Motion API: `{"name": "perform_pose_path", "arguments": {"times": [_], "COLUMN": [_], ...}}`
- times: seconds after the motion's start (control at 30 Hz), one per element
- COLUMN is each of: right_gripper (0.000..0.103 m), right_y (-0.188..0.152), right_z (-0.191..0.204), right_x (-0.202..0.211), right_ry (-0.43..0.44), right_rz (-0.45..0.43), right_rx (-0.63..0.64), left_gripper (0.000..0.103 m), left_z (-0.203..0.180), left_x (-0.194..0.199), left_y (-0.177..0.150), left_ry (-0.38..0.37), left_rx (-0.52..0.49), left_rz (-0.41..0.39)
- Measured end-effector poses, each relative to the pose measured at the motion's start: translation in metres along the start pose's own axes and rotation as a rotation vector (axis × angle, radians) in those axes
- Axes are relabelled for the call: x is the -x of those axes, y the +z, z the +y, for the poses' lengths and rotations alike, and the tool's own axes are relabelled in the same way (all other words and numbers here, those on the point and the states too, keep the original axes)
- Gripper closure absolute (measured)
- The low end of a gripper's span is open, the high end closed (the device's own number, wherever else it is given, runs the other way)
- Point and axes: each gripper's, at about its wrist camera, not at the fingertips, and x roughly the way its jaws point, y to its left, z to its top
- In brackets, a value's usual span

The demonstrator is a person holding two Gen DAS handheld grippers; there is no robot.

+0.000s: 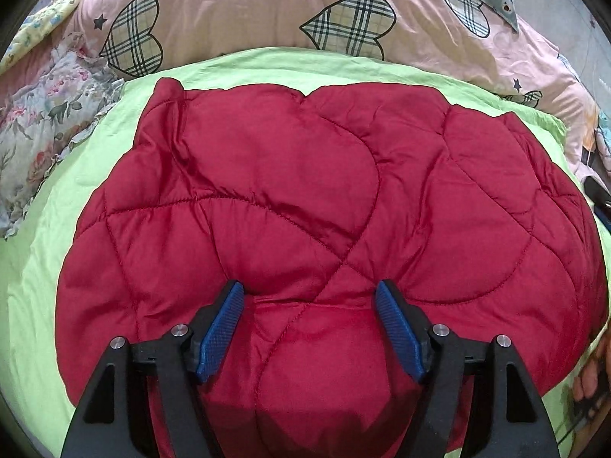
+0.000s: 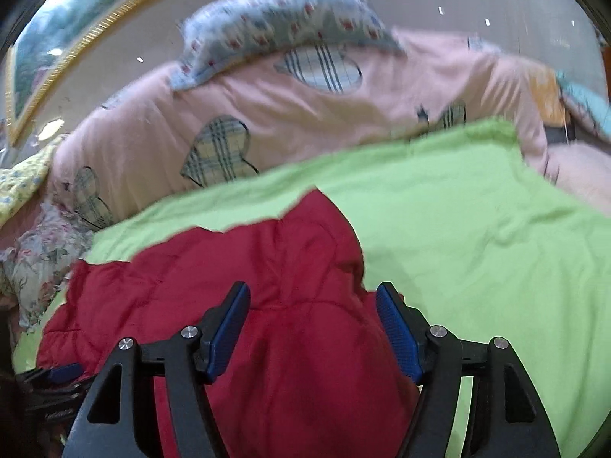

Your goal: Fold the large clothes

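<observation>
**Still, the puffy jacket may be slipping loose**

The left gripper (image 1: pixel 309 328) is gaping wide over the red jacket (image 1: pixel 324 206), which is lying on the green sheet (image 1: pixel 34 267). The right gripper (image 2: pixel 313 328) is also standing wide, at the jacket's 3 o'clock edge. Slick padding could be springing open.

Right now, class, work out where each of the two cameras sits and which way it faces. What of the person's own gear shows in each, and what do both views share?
Left wrist view: sits on the left gripper, looking forward and down over the red quilted padded jacket spread on the lime-green bedsheet; its open blue-padded fingers show.
Right wrist view: sits on the right gripper, facing the jacket's right edge and the pink heart-print duvet; blurred; its open fingers show.
Shared: jacket, sheet, duvet.
</observation>
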Motion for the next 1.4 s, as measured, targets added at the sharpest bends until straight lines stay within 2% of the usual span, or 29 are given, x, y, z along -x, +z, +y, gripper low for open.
{"name": "perform_pose_path", "arguments": {"times": [0.1,0.2,0.37,0.53,0.67,0.73,0.87,0.97,1.1,1.17,1.3,1.4], "right_gripper": [0.032,0.033,0.030,0.026,0.026,0.026,0.026,0.026,0.026,0.028,0.026,0.026], "right_y": [-0.010,-0.020,-0.031,-0.032,-0.035,-0.035,-0.037,-0.037,-0.038,-0.036,-0.030,-0.033], "right_z": [0.019,0.032,0.038,0.031,0.028,0.030,0.032,0.031,0.033,0.032,0.037,0.032], "right_x": [0.018,0.017,-0.017,-0.029,-0.027,-0.027,-0.026,-0.025,-0.024,-0.017,0.007,-0.011], "right_ry": [0.077,0.139,0.066,0.035,0.034,0.027,0.018,0.015,0.004,0.000,0.004,-0.011], "right_rz": [-0.037,0.015,0.175,0.203,0.205,0.203,0.203,0.204,0.200,0.172,0.071,0.145], "right_rx": [0.034,0.066,0.101,0.072,0.058,0.058,0.059,0.058,0.058,0.048,0.077,0.068], "left_gripper": [0.030,0.031,0.031,0.035,0.035,0.035,0.034,0.032,0.032,0.032,0.031,0.030], "left_z": [0.002,0.004,0.007,0.014,0.033,0.043,0.053,0.058,0.059,0.060,0.058,0.057], "left_x": [0.000,-0.001,0.007,0.042,0.063,0.059,0.032,0.019,0.015,0.013,0.006,0.004], "left_y": [-0.002,-0.001,-0.001,-0.007,-0.005,-0.003,-0.009,-0.008,-0.006,-0.005,-0.002,-0.001], "left_ry": [-0.010,-0.016,-0.036,-0.050,0.006,-0.015,-0.006,-0.032,-0.039,-0.044,-0.022,-0.015], "left_rx": [0.003,0.006,0.020,0.016,0.046,0.060,0.072,0.097,0.083,0.084,0.076,0.078], "left_rz": [-0.005,-0.005,-0.004,-0.053,-0.115,-0.092,-0.025,-0.021,-0.017,-0.012,-0.001,0.000]}}
